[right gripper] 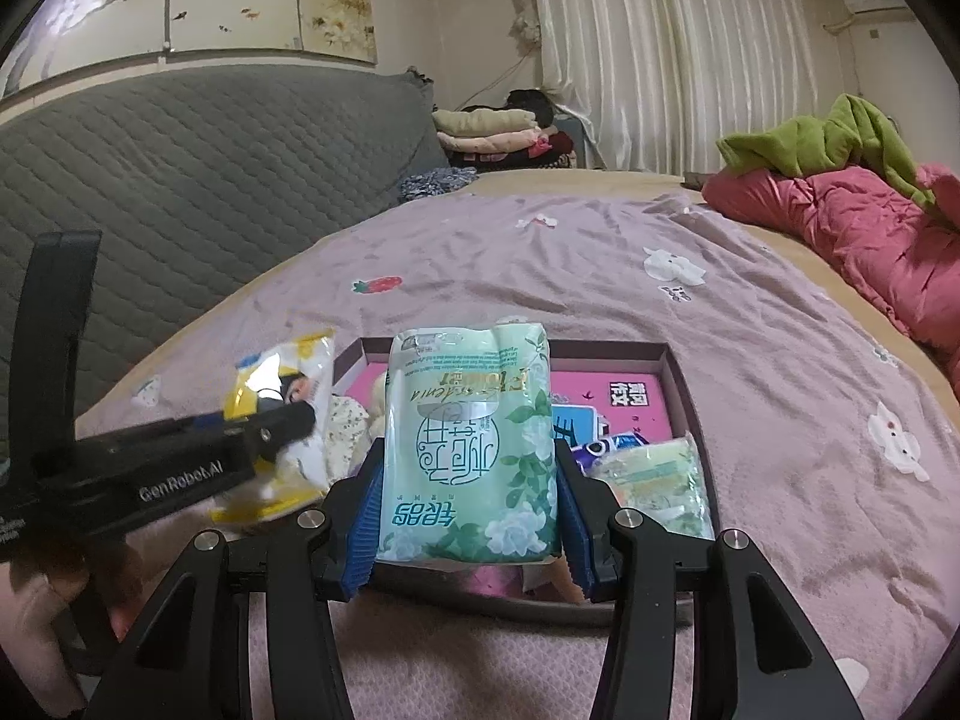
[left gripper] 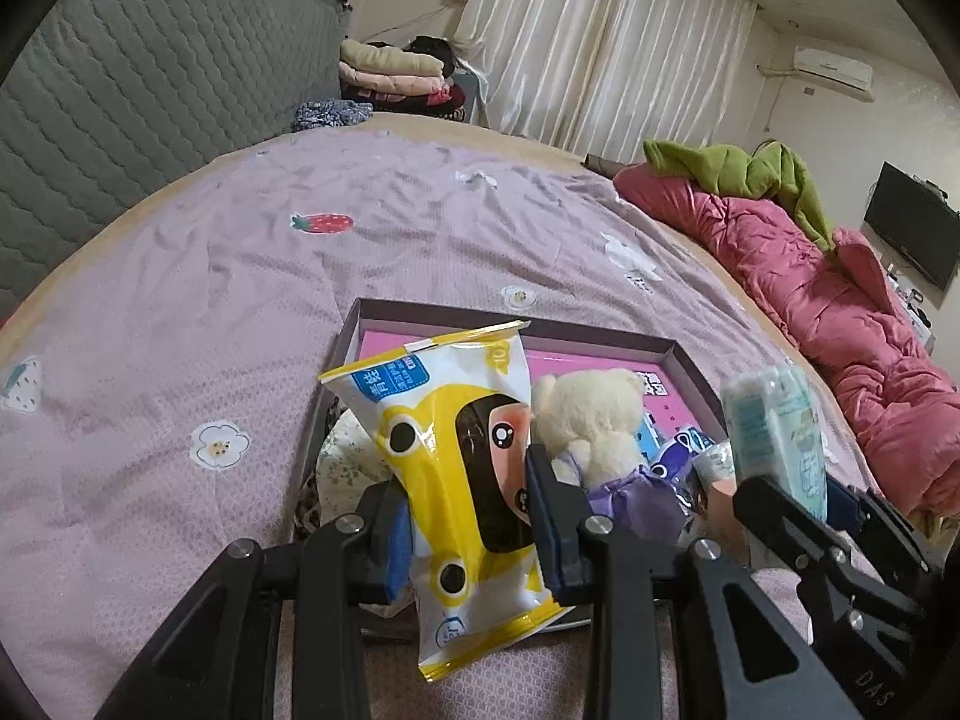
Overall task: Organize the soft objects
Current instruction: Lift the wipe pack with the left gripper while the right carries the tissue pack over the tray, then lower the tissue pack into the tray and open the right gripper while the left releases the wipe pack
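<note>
My left gripper (left gripper: 468, 498) is shut on a yellow and white cartoon tissue pack (left gripper: 456, 456), held upright above a shallow purple box (left gripper: 600, 339) with a pink floor. My right gripper (right gripper: 468, 486) is shut on a pale green floral tissue pack (right gripper: 474, 444), held upright over the same box (right gripper: 606, 351). In the box lie a cream teddy bear (left gripper: 591, 420) in a lilac dress, a floral cloth (left gripper: 351, 450) and small packets (right gripper: 654, 480). The right gripper shows at the right of the left wrist view (left gripper: 786, 480); the left gripper shows at the left of the right wrist view (right gripper: 264, 432).
The box sits on a bed with a mauve printed sheet (left gripper: 240, 300). A grey quilted headboard (left gripper: 120, 96) is at the left. A pink duvet (left gripper: 840, 324) with a green cloth (left gripper: 756, 171) lies at the right. Folded clothes (left gripper: 396, 78) are stacked at the far end.
</note>
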The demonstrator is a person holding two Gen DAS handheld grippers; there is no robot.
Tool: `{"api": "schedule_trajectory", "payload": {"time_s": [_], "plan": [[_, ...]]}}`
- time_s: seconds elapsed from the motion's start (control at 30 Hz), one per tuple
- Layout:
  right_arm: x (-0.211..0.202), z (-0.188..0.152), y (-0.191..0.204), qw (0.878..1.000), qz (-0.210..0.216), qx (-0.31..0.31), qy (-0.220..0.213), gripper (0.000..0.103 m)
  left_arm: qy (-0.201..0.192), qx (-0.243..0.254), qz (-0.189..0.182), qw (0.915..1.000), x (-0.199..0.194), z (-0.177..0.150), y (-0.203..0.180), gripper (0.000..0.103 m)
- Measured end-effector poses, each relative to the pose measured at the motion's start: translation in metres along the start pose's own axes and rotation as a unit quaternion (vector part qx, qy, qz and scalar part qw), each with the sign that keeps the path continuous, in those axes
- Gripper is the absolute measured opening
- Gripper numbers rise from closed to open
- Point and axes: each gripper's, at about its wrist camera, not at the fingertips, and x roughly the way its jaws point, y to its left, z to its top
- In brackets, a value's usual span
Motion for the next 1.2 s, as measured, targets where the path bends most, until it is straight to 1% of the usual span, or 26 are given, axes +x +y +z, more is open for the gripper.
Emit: {"api": "schedule_trajectory", "payload": {"time_s": [0.23,0.57,0.77,0.87,1.0,1.07,1.2], "plan": [[0.011,0.003,-0.002,1.0,-0.007,0.001,0.004,0.052,0.02,0.005,0.004,0.9998,0.011,-0.002,-0.001,0.034],[0.013,0.01,-0.007,1.0,-0.013,0.002,-0.002,0.052,0.034,0.006,0.01,0.9993,0.02,-0.002,0.0,0.034],[0.027,0.002,-0.005,0.999,-0.007,0.003,0.047,0.052,0.042,0.006,0.012,0.999,0.024,-0.002,0.001,0.034],[0.029,-0.001,-0.003,0.999,-0.005,0.002,0.052,0.052,0.044,0.007,0.011,0.999,0.026,-0.002,0.001,0.034],[0.022,0.001,0.0,0.999,0.013,0.0,0.033,0.052,0.046,0.007,0.01,0.9989,0.027,-0.001,0.003,0.034],[0.024,0.0,0.003,0.999,0.014,-0.004,0.039,0.052,0.048,0.007,0.011,0.9988,0.027,-0.002,0.003,0.034],[0.035,-0.007,0.003,0.998,0.009,0.0,0.065,0.052,0.049,0.007,0.01,0.9987,0.028,-0.002,0.004,0.034]]}}
